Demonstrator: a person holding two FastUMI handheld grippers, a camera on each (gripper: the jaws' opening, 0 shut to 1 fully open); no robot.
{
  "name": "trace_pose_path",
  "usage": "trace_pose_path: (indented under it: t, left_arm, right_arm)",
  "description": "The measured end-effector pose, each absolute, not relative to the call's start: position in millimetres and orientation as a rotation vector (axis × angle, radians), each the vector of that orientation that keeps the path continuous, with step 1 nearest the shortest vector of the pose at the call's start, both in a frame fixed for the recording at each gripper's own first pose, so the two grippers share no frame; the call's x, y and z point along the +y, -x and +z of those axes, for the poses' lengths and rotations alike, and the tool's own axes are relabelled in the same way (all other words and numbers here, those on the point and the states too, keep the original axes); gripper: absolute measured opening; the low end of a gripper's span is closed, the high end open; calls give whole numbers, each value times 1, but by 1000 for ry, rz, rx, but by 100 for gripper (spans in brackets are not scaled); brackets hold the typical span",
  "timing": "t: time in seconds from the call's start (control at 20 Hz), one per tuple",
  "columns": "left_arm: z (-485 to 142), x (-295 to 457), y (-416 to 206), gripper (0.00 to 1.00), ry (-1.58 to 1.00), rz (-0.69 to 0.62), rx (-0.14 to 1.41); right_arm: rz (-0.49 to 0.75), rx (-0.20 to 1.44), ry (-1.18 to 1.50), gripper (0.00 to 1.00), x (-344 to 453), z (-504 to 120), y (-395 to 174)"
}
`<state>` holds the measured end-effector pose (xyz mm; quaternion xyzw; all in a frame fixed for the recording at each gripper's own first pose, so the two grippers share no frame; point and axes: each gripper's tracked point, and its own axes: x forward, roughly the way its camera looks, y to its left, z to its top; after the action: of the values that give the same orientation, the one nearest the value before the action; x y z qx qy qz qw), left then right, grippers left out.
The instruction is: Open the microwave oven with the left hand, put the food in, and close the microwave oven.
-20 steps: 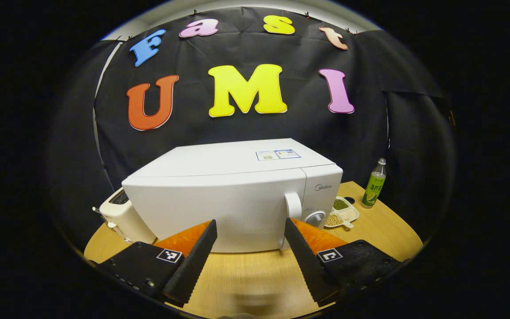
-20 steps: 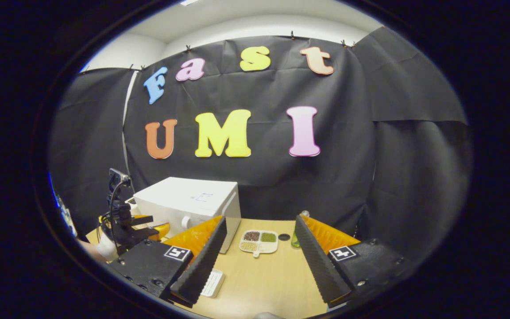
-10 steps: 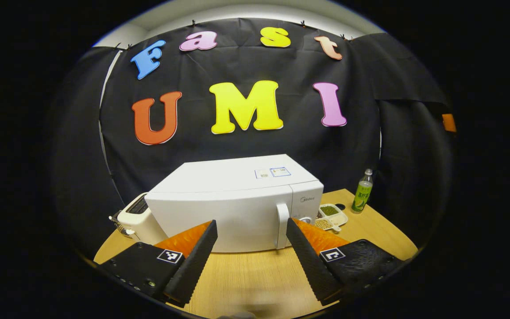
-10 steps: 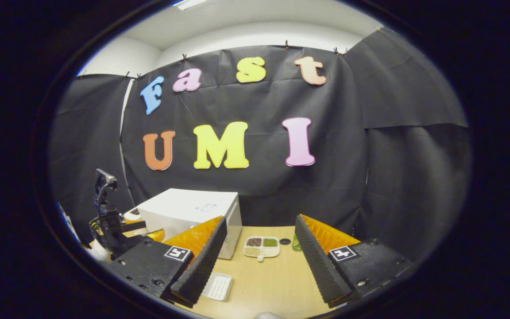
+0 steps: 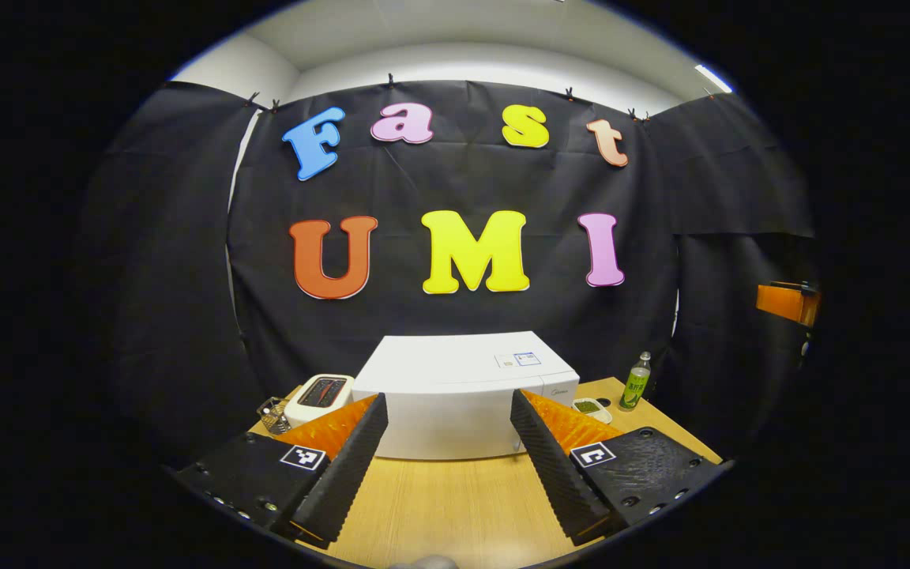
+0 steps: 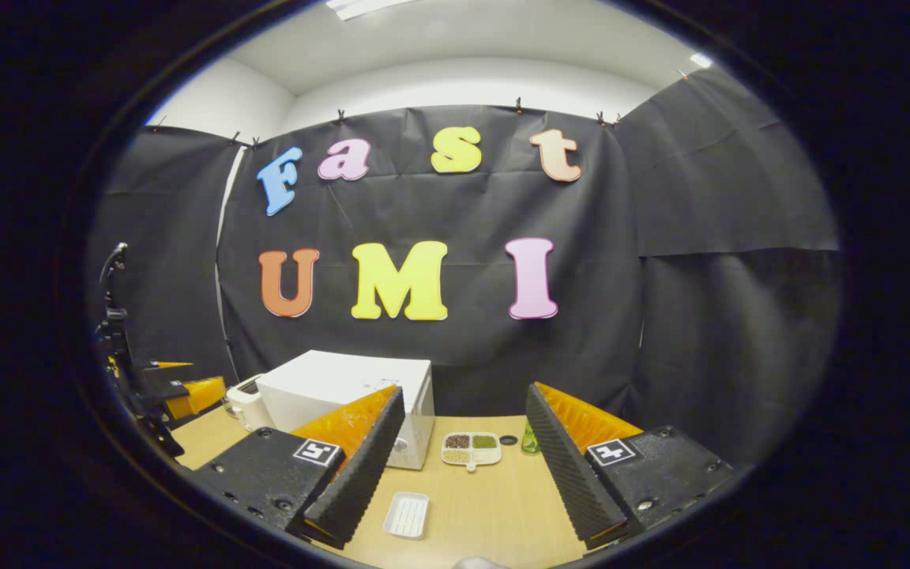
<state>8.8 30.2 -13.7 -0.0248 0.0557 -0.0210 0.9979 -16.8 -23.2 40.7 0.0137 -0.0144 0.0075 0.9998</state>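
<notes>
Microwave oven [image 5: 455,395]: white box at the back of the tabletop [image 5: 455,498], door shut, so it reads as either not yet opened or already closed; which one cannot be told.
Food: likely the divided dish of grains [image 6: 471,448] just right of the microwave oven, or the small white tray [image 6: 407,514] in front of it.
Left tool [image 5: 449,466]: fingers spread wide, holding nothing, facing the microwave oven's front from well apart, lined up on the door.
Right tool [image 6: 461,474]: fingers wide, holding nothing, to the right of the microwave oven, near the dishes.
Toaster [image 5: 318,395]: just left of the microwave oven.
Bottle [image 5: 634,382]: right of it, beyond the dish.
</notes>
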Motion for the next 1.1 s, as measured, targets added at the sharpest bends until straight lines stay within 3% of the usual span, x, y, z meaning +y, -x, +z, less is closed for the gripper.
trace_pose_path:
  t: [0.25,0.8,0.85,0.95,1.0,1.05,1.1]
  left_arm:
    - [22,64,23,96,83,-11,41]
    - [47,87,30,96,77,51,-7]
    - [47,86,31,86,81,49,-4]
    - [49,83,33,86,88,48,-6]
    - [50,82,33,96,91,46,-5]
    - [51,79,32,96,89,41,-8]
    - [51,77,32,86,84,34,-6]
  right_arm:
    - [1,-38,-26,99,-10,47,28]
    - [16,-60,-11,99,14,65,29]
    - [17,-59,-12,99,15,65,29]
    - [19,-59,-13,99,16,65,27]
    - [20,-58,-13,99,17,65,27]
    - [22,-60,-14,99,17,65,28]
    - [24,-60,-15,99,17,66,29]
